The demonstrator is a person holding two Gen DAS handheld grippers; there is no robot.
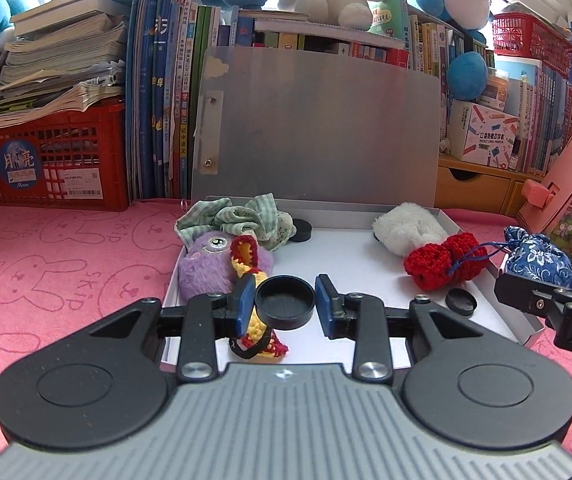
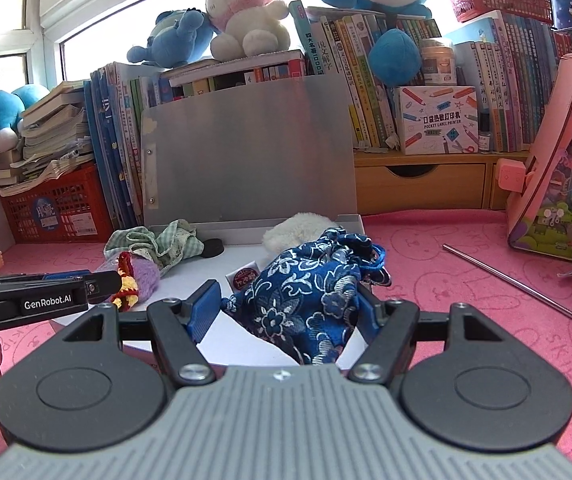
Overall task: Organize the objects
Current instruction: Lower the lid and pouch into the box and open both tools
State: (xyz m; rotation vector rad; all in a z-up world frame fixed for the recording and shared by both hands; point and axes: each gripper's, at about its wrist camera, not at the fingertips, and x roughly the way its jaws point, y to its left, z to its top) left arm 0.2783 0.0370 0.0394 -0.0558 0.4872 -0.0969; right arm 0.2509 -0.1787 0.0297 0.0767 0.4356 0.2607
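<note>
Bright daylight through windows (image 2: 14, 12) at the far side. Packed bookshelves (image 2: 426, 92) beneath, with a wooden drawer unit (image 2: 422, 184) far right. Pink rabbit-print cloth (image 1: 46, 264) across the near surface.

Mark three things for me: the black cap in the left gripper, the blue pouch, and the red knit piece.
black cap (image 1: 285, 302), left wrist view, its hollow centre.
blue pouch (image 2: 306, 292), right wrist view, middle of the flowered cloth.
red knit piece (image 1: 444, 262), left wrist view, its middle.

The left gripper (image 1: 285, 305), black-armed with blue pads, points slightly downward with its jaws set narrowly around a round black plastic cap (image 1: 285, 301), while the matching right gripper (image 2: 288, 307) beside it, tilted likewise, clamps a blue floral fabric pouch (image 2: 306, 292) between wider-set jaws.
</note>
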